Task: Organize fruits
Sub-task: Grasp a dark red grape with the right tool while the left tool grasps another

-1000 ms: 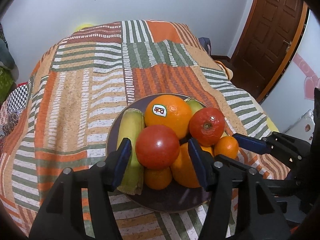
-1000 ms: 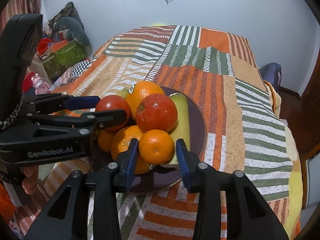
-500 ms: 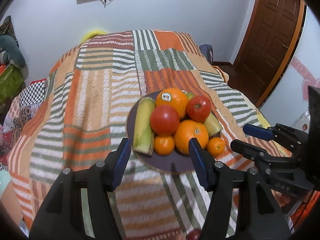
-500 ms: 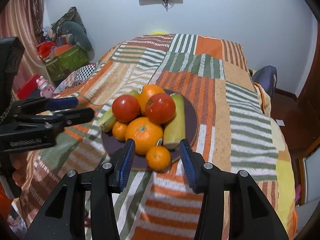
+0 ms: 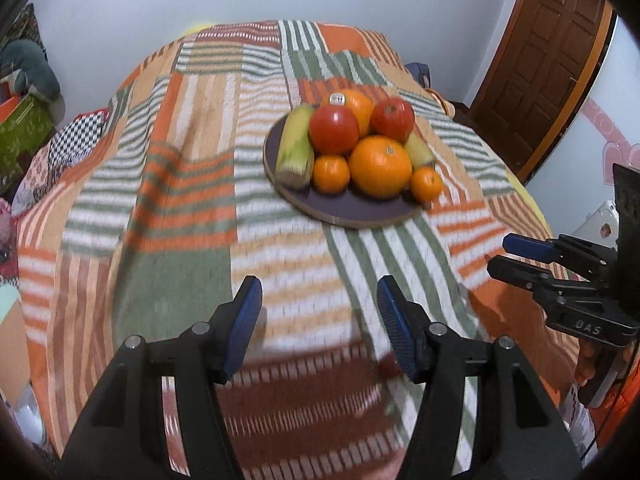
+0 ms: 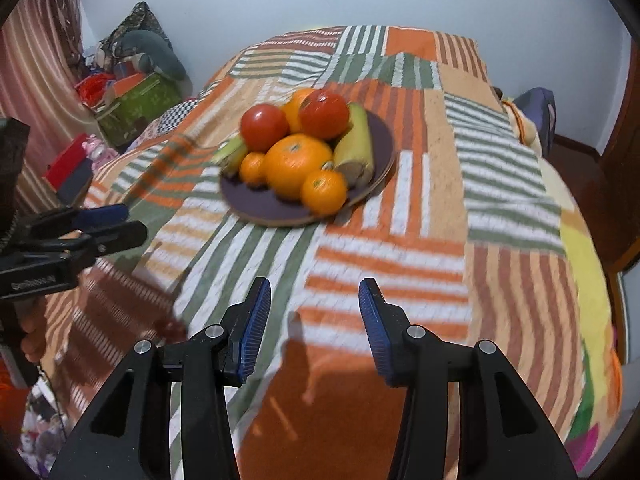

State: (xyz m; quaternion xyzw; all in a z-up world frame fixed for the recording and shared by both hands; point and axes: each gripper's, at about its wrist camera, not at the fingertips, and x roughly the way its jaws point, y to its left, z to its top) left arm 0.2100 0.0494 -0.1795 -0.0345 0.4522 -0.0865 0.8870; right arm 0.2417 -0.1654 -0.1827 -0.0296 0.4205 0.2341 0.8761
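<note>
The left gripper (image 5: 318,312) hangs above the near part of the bed with its blue-padded jaws spread wide and nothing between them. The right gripper (image 6: 314,314) is the same: jaws wide apart, empty, over the orange and striped patches of the bedspread (image 5: 188,184). Each gripper shows at the edge of the other's view, well back from the fruit.

Beyond both pairs of fingers, well apart from them, a dark round plate (image 5: 344,208) rests on the patchwork bedspread and carries the heaped fruit. A large orange (image 5: 380,166) sits at the front of the pile, with a small mandarin (image 5: 331,173) just beside it on one side and another mandarin (image 5: 426,184) at the plate's rim on the other. Behind them two red tomatoes (image 5: 333,129) lie on top, touching a second orange with a sticker (image 5: 356,102) at the back. A yellow-green banana (image 5: 297,150) lies along the left edge of the plate as seen from the left wrist; another yellowish piece pokes out behind the large orange.

A small dark red thing (image 5: 387,366) lies blurred on the bedspread near the left gripper's right finger; what it is cannot be told.

A brown wooden door (image 5: 536,60) stands at the right of the room, and a green box (image 6: 140,104) sits beside the bed.
</note>
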